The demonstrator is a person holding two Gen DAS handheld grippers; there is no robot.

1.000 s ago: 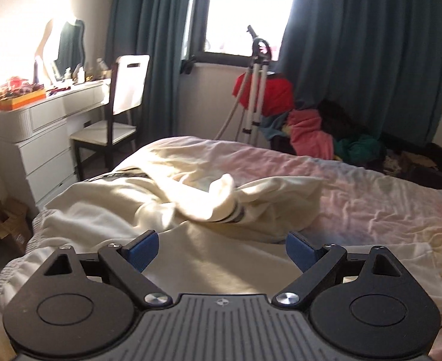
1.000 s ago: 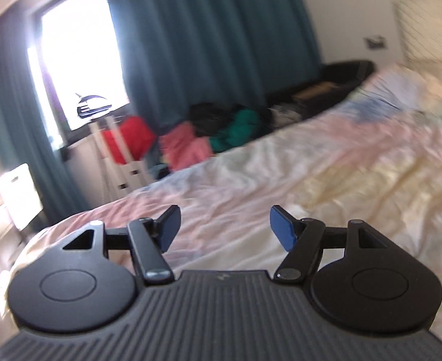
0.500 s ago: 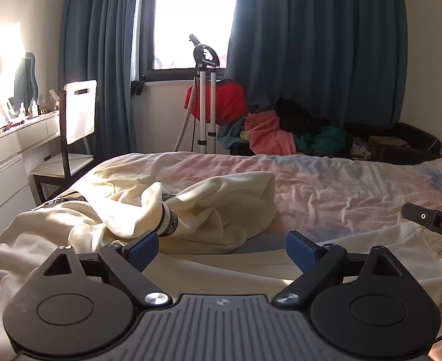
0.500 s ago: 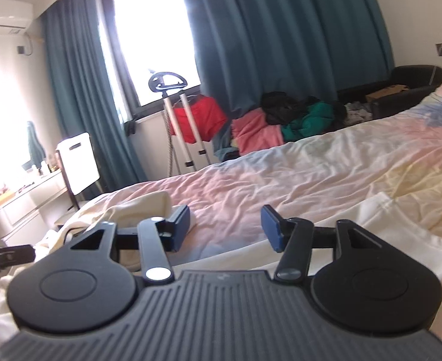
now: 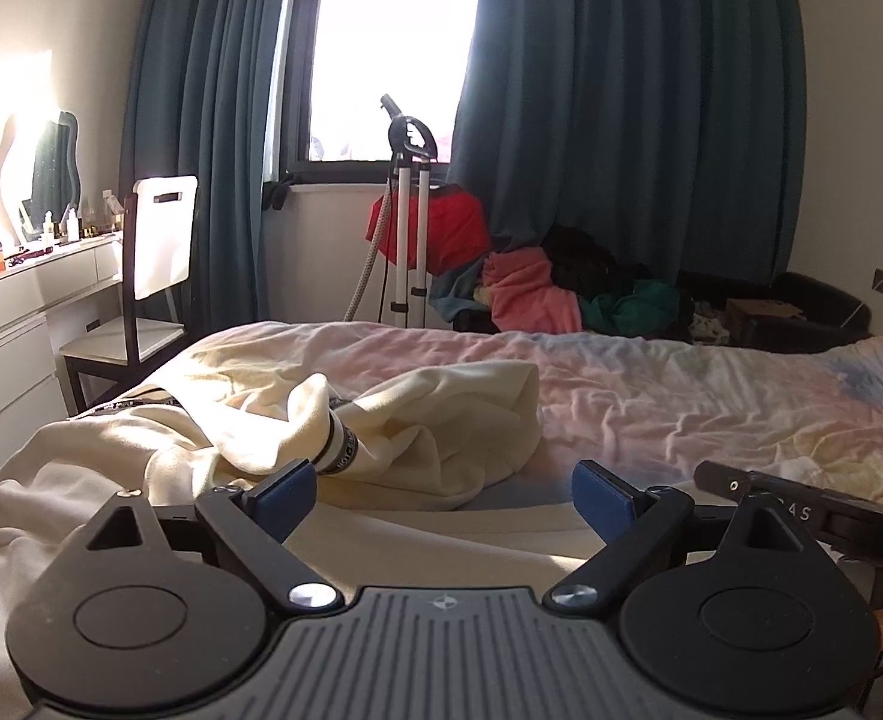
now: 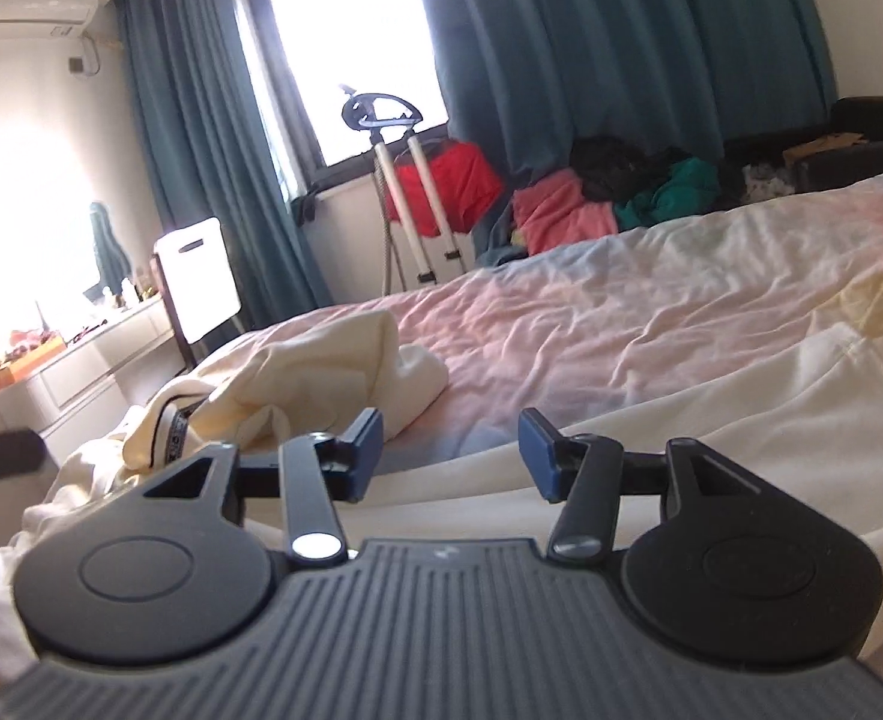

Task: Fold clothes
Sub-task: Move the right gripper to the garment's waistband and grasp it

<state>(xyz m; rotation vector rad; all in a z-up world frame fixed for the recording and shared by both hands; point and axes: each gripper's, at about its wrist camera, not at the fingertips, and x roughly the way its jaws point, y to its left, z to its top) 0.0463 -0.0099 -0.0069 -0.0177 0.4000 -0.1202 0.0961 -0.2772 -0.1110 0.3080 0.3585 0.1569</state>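
Note:
A cream garment [image 5: 417, 420] lies crumpled on the bed, with a sleeve cuff bearing dark stripes [image 5: 339, 450] folded over its middle. It also shows in the right wrist view [image 6: 297, 384]. A flatter cream part [image 6: 741, 420] spreads toward the right. My left gripper [image 5: 444, 495] is open and empty, low over the near edge of the garment. My right gripper [image 6: 450, 450] is open and empty, just above the flat cream cloth. Part of the right gripper [image 5: 801, 510] shows at the right of the left wrist view.
The bed has a pastel pink and yellow sheet [image 5: 681, 396]. Beyond it stand a clothes steamer [image 5: 408, 210], a pile of coloured clothes [image 5: 561, 294] and teal curtains. A white chair [image 5: 159, 252] and a white dresser [image 5: 15, 324] are at the left.
Both grippers have swung to face the window and settled low over the garment. The right gripper now shows in the left wrist view. Both stay open.

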